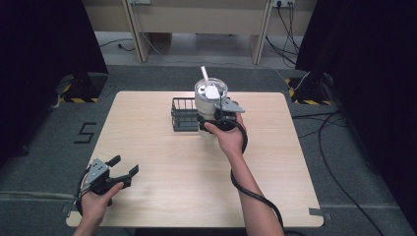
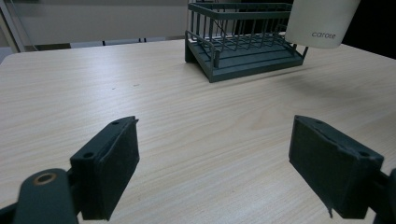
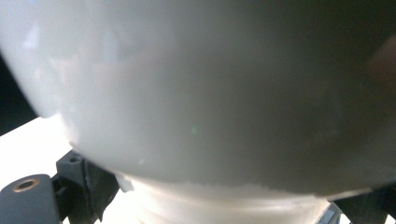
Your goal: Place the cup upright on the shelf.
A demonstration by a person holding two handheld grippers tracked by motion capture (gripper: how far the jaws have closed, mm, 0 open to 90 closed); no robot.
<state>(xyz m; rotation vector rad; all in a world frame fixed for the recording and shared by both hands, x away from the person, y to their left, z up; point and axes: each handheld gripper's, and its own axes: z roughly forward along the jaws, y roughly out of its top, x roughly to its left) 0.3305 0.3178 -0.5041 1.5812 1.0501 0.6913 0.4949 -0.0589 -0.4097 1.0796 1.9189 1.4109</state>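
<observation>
A white tumbler (image 1: 210, 101) with a clear lid and a white straw (image 1: 204, 74) hangs just above the table, at the right side of a black wire rack (image 1: 184, 115). My right gripper (image 1: 215, 123) is shut on the tumbler's lower part. In the right gripper view the tumbler's wall (image 3: 196, 93) swells close over both jaws. In the left gripper view the tumbler's base (image 2: 322, 21) floats over its shadow beside the rack (image 2: 243, 51). My left gripper (image 1: 125, 167) rests at the table's front left corner, open (image 2: 215, 168) with only bare wood between its jaws.
The light wooden table (image 1: 162, 196) has the rack near its back middle. Black cables (image 1: 334, 162) lie on the grey floor to the right. Dark curtains stand at both sides, and wooden desk legs (image 1: 140, 34) stand behind.
</observation>
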